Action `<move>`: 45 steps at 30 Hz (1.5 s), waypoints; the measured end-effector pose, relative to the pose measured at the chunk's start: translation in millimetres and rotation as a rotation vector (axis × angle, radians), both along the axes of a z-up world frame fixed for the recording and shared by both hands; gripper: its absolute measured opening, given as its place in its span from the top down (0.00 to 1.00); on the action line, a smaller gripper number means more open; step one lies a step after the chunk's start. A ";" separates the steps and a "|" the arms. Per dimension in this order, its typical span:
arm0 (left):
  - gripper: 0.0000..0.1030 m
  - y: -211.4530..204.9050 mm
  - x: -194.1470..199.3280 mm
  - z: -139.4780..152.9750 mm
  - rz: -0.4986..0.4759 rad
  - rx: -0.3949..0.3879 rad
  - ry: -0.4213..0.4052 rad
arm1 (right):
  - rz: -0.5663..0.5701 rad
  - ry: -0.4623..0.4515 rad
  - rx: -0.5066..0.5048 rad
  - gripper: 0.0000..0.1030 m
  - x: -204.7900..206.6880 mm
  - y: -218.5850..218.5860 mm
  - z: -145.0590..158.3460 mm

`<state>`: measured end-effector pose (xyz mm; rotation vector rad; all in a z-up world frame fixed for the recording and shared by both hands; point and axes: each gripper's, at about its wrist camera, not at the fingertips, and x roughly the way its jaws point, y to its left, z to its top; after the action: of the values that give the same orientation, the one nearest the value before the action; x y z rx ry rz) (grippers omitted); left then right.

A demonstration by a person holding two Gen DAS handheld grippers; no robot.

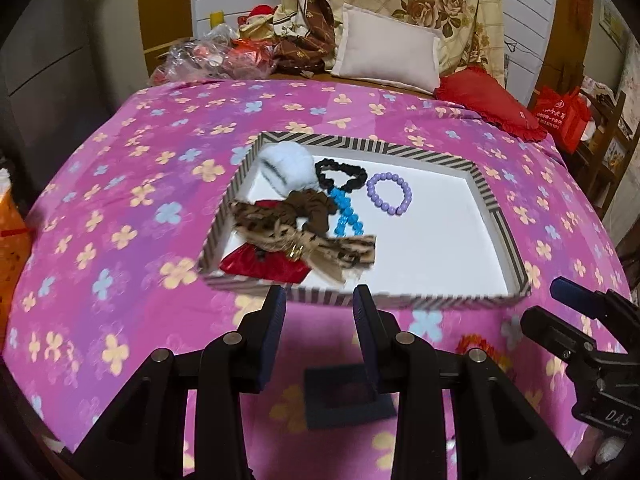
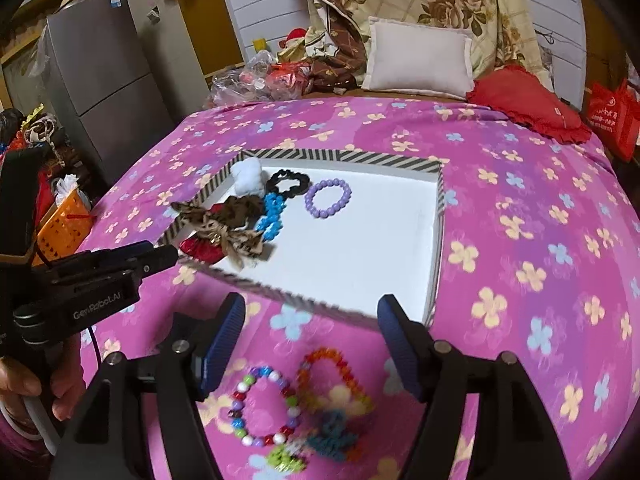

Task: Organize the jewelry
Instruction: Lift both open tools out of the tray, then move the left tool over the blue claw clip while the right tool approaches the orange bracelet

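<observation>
A: Obs. 1, tray. Where does it sit, and what is in it?

B: The striped-rim tray [image 2: 439,216] lies flat on the pink flowered bedspread [image 2: 520,208]. Its left part holds a white fluffy pompom [image 2: 248,178], a black scrunchie [image 2: 289,184], a blue bead bracelet [image 2: 272,216], a leopard-print bow [image 2: 224,236] over a red piece [image 2: 202,249], and a brown scrunchie [image 2: 240,208]. A purple bead bracelet [image 2: 328,199] lies apart from that cluster, nearer the middle. The right half of the white floor is bare.

A: Obs. 2, loose pieces?

B: On the bedspread, just in front of the tray: a multicolour bead bracelet [image 2: 262,408], an orange-and-rainbow bracelet [image 2: 336,380] touching it, and a blurred teal and green cluster [image 2: 316,440] below them.

A: Obs. 3, grippers?

B: Right gripper [image 2: 312,344]: fingers spread wide, nothing between them, hovering above the loose bracelets. Left gripper [image 1: 320,336]: fingers apart, narrower gap, empty, near the tray's front rim. A dark square frame [image 1: 348,400] lies below it.
</observation>
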<state>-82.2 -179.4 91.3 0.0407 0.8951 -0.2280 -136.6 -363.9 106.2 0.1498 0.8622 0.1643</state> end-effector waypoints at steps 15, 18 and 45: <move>0.64 18.5 -41.0 -11.3 -0.001 0.012 -0.004 | 0.015 0.022 -0.055 0.28 -43.2 18.9 -6.3; 0.64 21.0 -45.1 -14.3 -0.002 0.016 0.002 | 0.016 0.029 -0.071 0.28 -50.8 17.8 -8.4; 0.64 62.5 -40.0 -46.4 0.074 -0.092 0.154 | -0.048 0.124 -0.123 0.47 -50.9 -29.2 -53.1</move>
<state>-122.2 -116.9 44.9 -0.0961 1.0361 -0.2045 -187.5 -393.1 53.1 0.0665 0.9882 0.0570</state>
